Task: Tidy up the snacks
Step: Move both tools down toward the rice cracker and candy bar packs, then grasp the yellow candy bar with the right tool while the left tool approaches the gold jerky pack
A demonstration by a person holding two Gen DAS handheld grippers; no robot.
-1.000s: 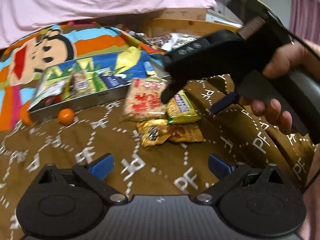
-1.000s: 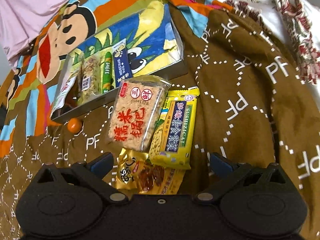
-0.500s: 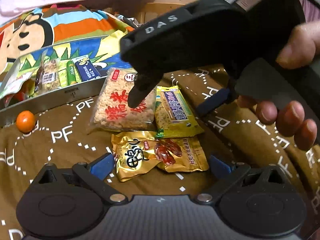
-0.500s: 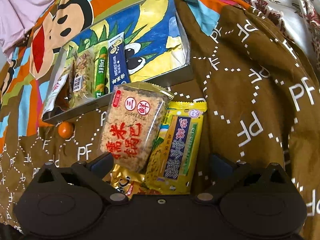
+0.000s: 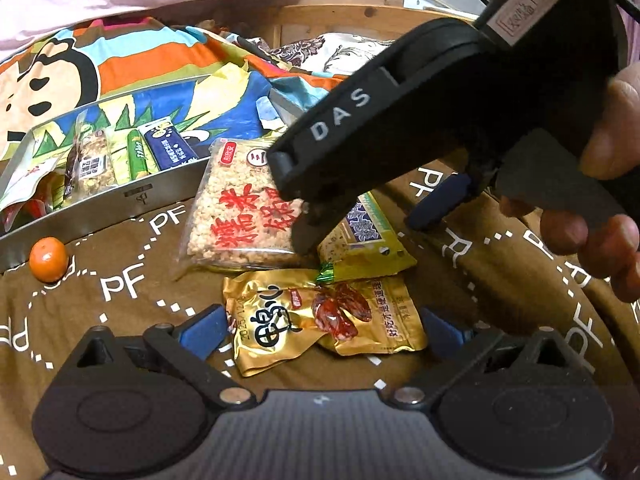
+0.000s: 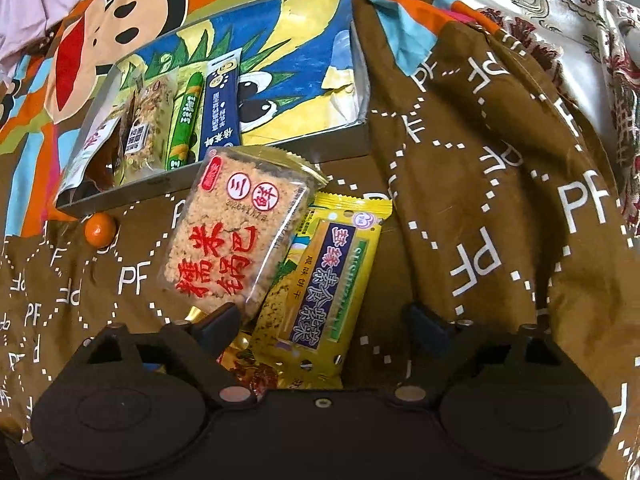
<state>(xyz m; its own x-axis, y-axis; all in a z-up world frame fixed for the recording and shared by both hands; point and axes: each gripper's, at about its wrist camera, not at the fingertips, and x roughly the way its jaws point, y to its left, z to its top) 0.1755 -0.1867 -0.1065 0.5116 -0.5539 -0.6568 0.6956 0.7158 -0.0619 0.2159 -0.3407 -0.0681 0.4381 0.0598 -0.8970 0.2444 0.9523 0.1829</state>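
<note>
While the tin tray (image 6: 224,190) at far left already holds a few bars, three packets lie loose on the brown blanket (image 6: 480,200). Since a second ago, both hands have dropped closer: the left gripper (image 5: 320,326) hangs wide over the gold packet (image 5: 320,316), and the right gripper (image 6: 326,320) is closing around the yellow packet (image 6: 332,280), beside the rice cracker (image 6: 236,240), likely the next pick.

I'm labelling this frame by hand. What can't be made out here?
- Right gripper, jaws closing: pad contact with the yellow packet unclear in the right wrist view.
- Left wrist view: that gripper hides much of the yellow packet.
- Metal tin: left end cut off by the frame edge.
</note>
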